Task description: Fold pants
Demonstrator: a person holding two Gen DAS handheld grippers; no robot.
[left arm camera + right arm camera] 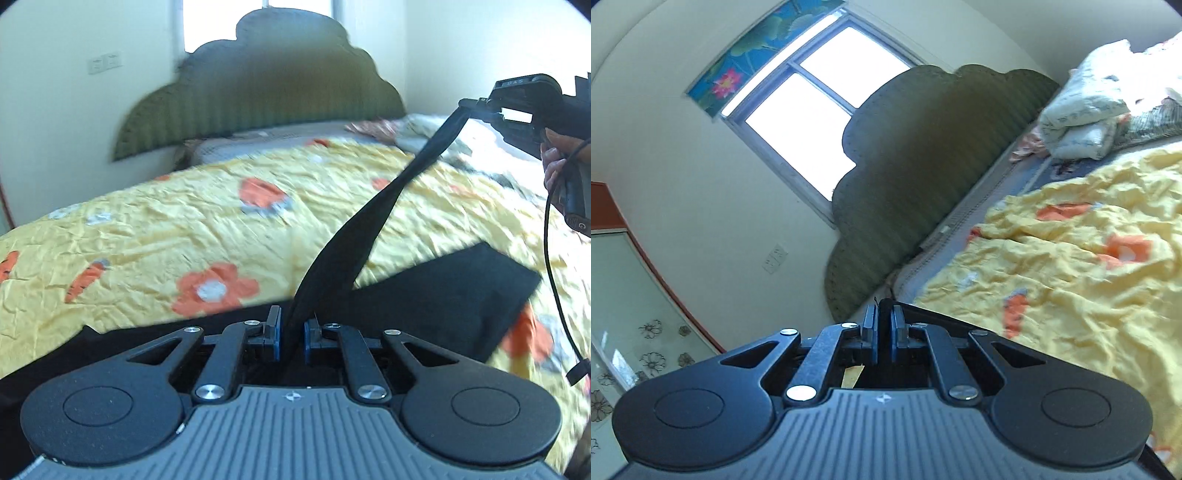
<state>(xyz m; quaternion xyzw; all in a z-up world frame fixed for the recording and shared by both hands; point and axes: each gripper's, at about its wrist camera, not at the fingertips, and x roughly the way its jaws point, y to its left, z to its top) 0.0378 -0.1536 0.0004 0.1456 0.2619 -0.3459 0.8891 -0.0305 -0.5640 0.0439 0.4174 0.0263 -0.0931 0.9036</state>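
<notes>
Black pants (pixel 373 225) hang stretched in the air over the bed. My left gripper (pixel 291 332) is shut on one end of their edge. The taut edge runs up and right to my right gripper (pixel 467 105), which is shut on the other end. The lower part of the pants (pixel 461 291) rests on the yellow quilt (pixel 184 221). In the right wrist view my right gripper (pixel 884 325) is tilted and pinches a thin fold of the black pants (pixel 884 314) between its pads.
The quilt (pixel 1089 266) has orange flowers and is crumpled. A green scalloped headboard (pixel 266 88) stands at the wall under a window (pixel 809 107). Folded bedding (pixel 1086 110) is piled at the bed's far side. A cable (pixel 554 258) hangs from the right gripper.
</notes>
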